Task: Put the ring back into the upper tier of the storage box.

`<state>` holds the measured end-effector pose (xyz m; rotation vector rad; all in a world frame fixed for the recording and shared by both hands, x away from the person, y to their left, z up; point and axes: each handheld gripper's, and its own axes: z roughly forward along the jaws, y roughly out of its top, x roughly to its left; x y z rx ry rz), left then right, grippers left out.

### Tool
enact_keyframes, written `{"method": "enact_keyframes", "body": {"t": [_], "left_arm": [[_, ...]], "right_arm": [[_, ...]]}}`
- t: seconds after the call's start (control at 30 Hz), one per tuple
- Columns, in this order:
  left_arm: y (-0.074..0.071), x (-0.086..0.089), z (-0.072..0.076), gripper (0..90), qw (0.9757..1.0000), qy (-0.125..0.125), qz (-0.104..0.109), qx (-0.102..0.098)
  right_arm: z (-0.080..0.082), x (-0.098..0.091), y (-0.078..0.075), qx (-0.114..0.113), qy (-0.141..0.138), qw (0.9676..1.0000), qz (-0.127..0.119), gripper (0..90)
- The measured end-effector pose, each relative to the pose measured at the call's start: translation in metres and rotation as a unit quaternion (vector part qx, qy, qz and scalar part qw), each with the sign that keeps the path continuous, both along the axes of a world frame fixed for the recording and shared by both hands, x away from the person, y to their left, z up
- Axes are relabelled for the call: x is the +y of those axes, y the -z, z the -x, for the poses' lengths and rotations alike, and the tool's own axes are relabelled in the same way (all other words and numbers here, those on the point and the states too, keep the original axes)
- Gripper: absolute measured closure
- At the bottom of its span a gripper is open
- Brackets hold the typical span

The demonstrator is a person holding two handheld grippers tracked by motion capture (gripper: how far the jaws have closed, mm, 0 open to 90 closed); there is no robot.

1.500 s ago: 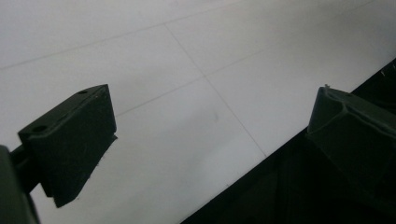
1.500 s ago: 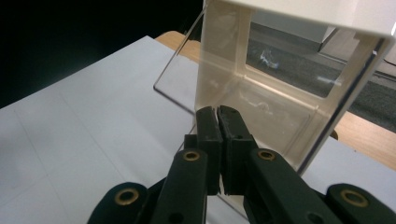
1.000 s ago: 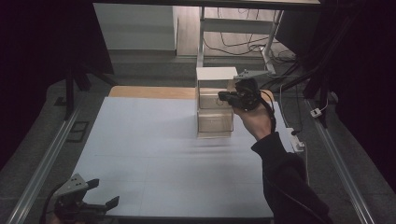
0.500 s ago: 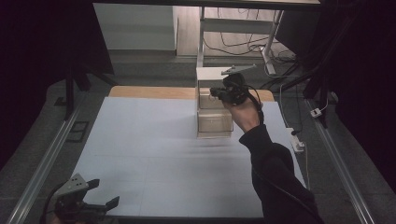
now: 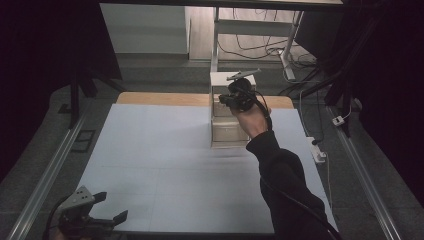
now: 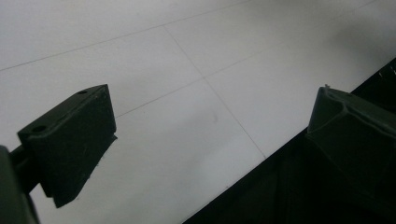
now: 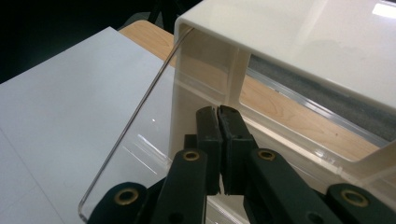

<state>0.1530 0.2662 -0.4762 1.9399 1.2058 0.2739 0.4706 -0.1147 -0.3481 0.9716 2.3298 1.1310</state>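
Note:
A small cream drawer cabinet (image 5: 227, 131) stands at the far middle of the white table sheet (image 5: 160, 165). My right gripper (image 5: 225, 100) is held at its upper part, jaws shut. In the right gripper view the shut gripper (image 7: 218, 112) points at the cabinet frame (image 7: 299, 37), just under its top. A clear plastic drawer wall (image 7: 135, 121) sticks out toward me at its left. I see nothing between the jaws. My left gripper (image 5: 107, 217) rests at the table's near left corner, and in its own view the left gripper (image 6: 210, 126) is open and empty over the sheet's edge.
A wooden strip (image 5: 160, 98) runs along the sheet's far edge. Metal rails (image 5: 50, 165) flank the table at left and right. A white power strip (image 5: 317, 150) with cables lies off the right edge. A desk frame (image 5: 250, 30) stands beyond.
My right hand has moved left and a little down, from beside the cabinet's right to its upper front. Its jaws stayed shut. The left gripper has not moved.

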Motion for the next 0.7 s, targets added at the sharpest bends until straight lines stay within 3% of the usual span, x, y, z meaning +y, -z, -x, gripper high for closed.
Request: {"method": "enact_keyframes", "body": {"t": [0.33, 0.7], "left_arm": [[0.0, 0.0, 0.0, 1.6, 1.0, 0.0, -0.001, 0.0], [0.0, 0.0, 0.0, 1.7, 1.0, 0.0, -0.001, 0.001]], "right_arm": [[-0.004, 0.007, 0.011, 0.013, 0.01, 0.9997, 0.02, 86.8], [-0.007, 0.008, 0.013, 0.021, 0.018, 0.9993, 0.024, 84.1]]}}
